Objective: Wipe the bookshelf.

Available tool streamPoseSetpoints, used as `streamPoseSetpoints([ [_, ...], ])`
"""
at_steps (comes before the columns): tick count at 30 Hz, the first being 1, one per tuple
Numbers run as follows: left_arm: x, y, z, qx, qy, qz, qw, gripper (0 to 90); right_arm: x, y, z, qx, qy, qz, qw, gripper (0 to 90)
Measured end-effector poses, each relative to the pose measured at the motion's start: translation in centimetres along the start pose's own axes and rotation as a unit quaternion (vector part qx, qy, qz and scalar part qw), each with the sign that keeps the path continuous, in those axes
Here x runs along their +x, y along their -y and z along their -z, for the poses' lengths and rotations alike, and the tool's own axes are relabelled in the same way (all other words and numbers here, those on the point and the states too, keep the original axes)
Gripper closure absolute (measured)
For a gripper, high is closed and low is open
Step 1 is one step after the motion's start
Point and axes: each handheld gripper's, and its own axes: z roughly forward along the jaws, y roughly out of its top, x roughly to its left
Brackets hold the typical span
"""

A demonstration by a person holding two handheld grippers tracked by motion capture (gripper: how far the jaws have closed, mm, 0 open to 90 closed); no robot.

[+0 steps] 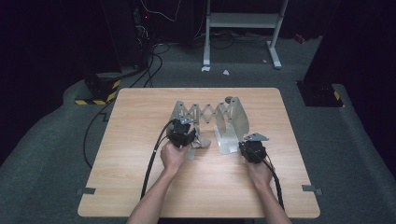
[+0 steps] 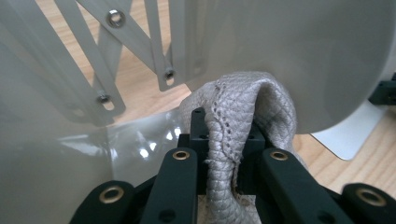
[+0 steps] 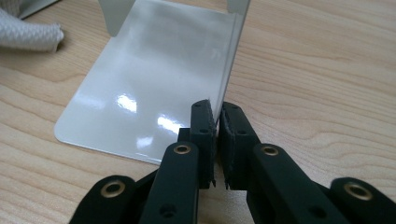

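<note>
Left gripper [image 2: 224, 154] pinches the soft, limp cloth [image 2: 243, 112] beside the rack [image 1: 210, 116]; right gripper [image 3: 217, 135] clamps the rack's thin, stiff, slippery plate [image 3: 154, 79] by its upright edge.

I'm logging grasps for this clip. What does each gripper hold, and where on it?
Left gripper pinches a fold of the grey quilted cloth. Right gripper clamps the upright edge of the metal rack.

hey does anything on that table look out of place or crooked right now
Nothing looks damaged or spilled. The one oddity is the grey quilted cloth, bunched up in the left gripper between the plates of the metal expanding rack, whose plate edge the right gripper pinches.
</note>
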Motion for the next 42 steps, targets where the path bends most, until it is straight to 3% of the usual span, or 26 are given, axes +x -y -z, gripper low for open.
streamPoseSetpoints([
  [7, 0.9, 0.0, 0.1, 0.002, -0.01, 0.003, 0.9999, 81.1, 1.1, 0.0, 0.1, -0.002, 0.005, 0.015, 0.9999, 84.1],
  [9, 1.2, 0.0, 0.2, -0.001, -0.002, 0.018, 0.9998, 81.1, 1.3, 0.0, 0.1, -0.002, 0.006, 0.02, 0.9998, 84.0],
  [12, 0.9, -0.2, 0.6, -0.008, 0.006, 0.016, 0.9998, 81.2, 1.4, 0.0, 0.0, -0.002, 0.005, 0.022, 0.9997, 83.8],
  [14, 0.7, -0.5, 1.0, -0.016, 0.013, 0.019, 0.9996, 81.1, 1.4, 0.0, 0.0, -0.002, 0.004, 0.022, 0.9998, 83.7],
  [19, 0.5, -1.9, 3.5, -0.063, 0.023, 0.019, 0.9975, 81.1, 1.4, 0.0, 0.0, -0.002, 0.003, 0.021, 0.9998, 83.6],
  [25, 0.3, -3.1, 5.0, -0.086, 0.025, 0.018, 0.9958, 81.1, 1.4, 0.0, 0.0, -0.002, 0.002, 0.022, 0.9998, 83.5],
  [29, -0.1, -2.7, 4.2, -0.071, 0.017, 0.01, 0.9973, 81.0, 1.4, 0.0, 0.0, -0.002, 0.001, 0.022, 0.9998, 83.3],
  [35, -0.4, -0.5, 1.7, -0.031, 0.015, 0.005, 0.9994, 81.0, 1.4, 0.0, 0.0, -0.002, -0.002, 0.022, 0.9998, 83.1],
  [42, -0.7, 1.3, -0.8, 0.001, 0.006, 0.0, 1.0, 80.7, 1.5, 0.0, 0.0, -0.003, -0.001, 0.032, 0.9995, 82.1],
])
